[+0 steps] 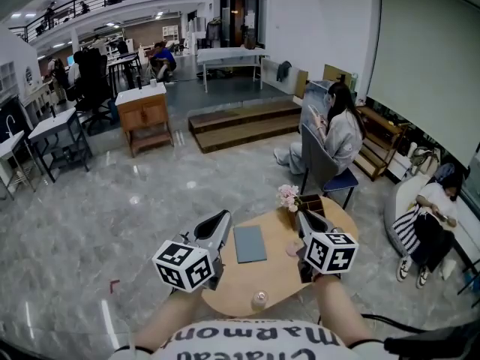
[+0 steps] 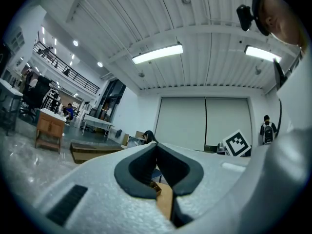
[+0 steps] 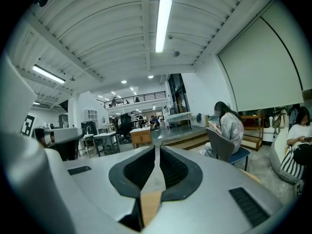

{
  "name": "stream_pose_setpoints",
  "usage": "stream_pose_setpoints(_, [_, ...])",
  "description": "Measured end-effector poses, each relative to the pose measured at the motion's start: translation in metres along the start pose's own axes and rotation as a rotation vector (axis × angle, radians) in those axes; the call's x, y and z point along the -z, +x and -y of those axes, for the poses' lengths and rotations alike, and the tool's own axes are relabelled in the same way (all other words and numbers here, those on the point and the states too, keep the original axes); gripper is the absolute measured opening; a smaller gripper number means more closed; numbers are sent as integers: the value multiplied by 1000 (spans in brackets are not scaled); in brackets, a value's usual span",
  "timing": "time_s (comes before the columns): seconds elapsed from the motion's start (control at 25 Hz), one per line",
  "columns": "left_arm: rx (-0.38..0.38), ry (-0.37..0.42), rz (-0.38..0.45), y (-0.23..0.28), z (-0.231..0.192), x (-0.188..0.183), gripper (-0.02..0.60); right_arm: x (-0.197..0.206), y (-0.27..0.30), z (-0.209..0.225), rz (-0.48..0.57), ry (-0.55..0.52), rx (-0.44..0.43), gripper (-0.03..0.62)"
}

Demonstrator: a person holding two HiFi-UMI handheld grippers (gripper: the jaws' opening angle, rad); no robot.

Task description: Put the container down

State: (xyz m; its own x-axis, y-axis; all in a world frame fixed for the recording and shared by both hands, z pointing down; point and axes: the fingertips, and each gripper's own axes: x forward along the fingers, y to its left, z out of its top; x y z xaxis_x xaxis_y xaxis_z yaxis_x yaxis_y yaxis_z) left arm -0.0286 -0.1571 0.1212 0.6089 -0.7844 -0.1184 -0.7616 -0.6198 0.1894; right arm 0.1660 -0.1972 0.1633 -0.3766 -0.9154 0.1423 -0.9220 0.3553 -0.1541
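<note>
Jaws of left tool (image 1: 224, 216), right tool (image 1: 302, 216) meet above table (image 1: 238, 285).

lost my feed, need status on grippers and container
Left gripper, right gripper: jaws shut, empty, over round table. Clear glass container stands at near edge, unheld. Grey pad between grippers, untouched.

Tan table (image 1: 274, 280), slate-grey pad (image 1: 250, 244), pink flowers (image 1: 288, 196), perhaps a pinkish cup (image 1: 292, 248); black-and-white squares on left gripper (image 1: 224, 216).

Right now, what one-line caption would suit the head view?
Left gripper and right gripper, both shut and empty, held over a round wooden table with a grey pad and flowers.
</note>
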Motion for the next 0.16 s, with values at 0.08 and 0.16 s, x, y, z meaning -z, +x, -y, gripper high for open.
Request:
stream_pose_setpoints(0.08, [-2,2,-7,-1,1,3,15,4,-1,0,-7,5,-9,38])
stream_pose_setpoints(0.16, [-5,3,-10,-3,1,5,15,8,-1,0,-13,14,-17,38])
